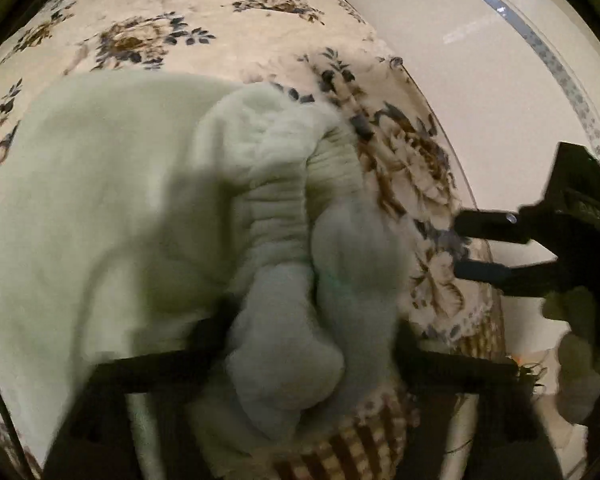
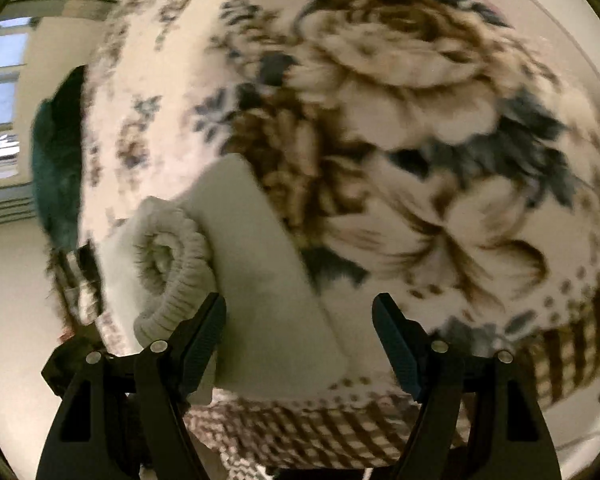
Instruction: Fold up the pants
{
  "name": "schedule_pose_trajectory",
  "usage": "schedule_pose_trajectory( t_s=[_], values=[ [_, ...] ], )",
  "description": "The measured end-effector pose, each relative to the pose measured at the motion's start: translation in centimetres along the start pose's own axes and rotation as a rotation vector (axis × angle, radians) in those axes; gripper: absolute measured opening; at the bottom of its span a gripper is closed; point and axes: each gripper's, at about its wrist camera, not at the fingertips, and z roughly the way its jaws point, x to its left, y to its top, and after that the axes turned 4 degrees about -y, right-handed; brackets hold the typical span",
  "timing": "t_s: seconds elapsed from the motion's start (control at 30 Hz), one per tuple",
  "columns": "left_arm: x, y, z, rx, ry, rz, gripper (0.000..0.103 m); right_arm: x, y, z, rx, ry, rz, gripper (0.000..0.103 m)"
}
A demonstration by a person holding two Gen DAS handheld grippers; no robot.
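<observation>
While both tools (image 1: 312,344) (image 2: 300,336) gape empty, pale pants (image 1: 100,200) lie bunched between their fingers

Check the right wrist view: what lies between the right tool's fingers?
The pale green pants on the floral blanket, untouched by the right tool.

Pale mint-green pants (image 1: 112,208), soft and fleecy, partly folded on a floral blanket (image 1: 172,12) near its checked border. Ribbed elastic waistband (image 1: 276,208) bunched and curled over on itself, showing as a loose roll (image 2: 168,264) in the right wrist view. Broad smooth panel spread flat to the left in the left wrist view; a blurred lump of cloth (image 1: 300,360) hanging nearest the camera. A flat folded flap (image 2: 268,280) lying beside the rolled waistband.
</observation>
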Motion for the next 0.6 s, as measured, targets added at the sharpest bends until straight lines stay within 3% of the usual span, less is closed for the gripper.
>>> schedule_pose_trajectory(
  t_s=[0.2,0.3,0.4,0.5,0.6],
  values=[
    [1.1,0.1,-4.5,-0.063,-0.015,-0.068,0.1,4.3,0.3,1.9,0.061,0.133,-0.079,0.078],
    [3.5,-0.6,-8.0,-0.139,0.05,-0.126,0.101,5.9,-0.4,3.8,0.11,0.184,-0.123,0.082],
    [7.3,-1.8,-10.3,-0.179,0.164,-0.221,0.101,7.7,-0.9,6.7,0.162,0.256,-0.173,0.089],
    [11.6,-2.7,-10.7,-0.166,0.248,-0.336,0.1,8.4,-1.4,9.7,0.177,0.259,-0.181,0.096],
    [15.1,-3.8,-10.5,-0.166,0.277,-0.446,0.1,8.9,-1.4,11.8,0.201,0.263,-0.197,0.096]
  ],
)
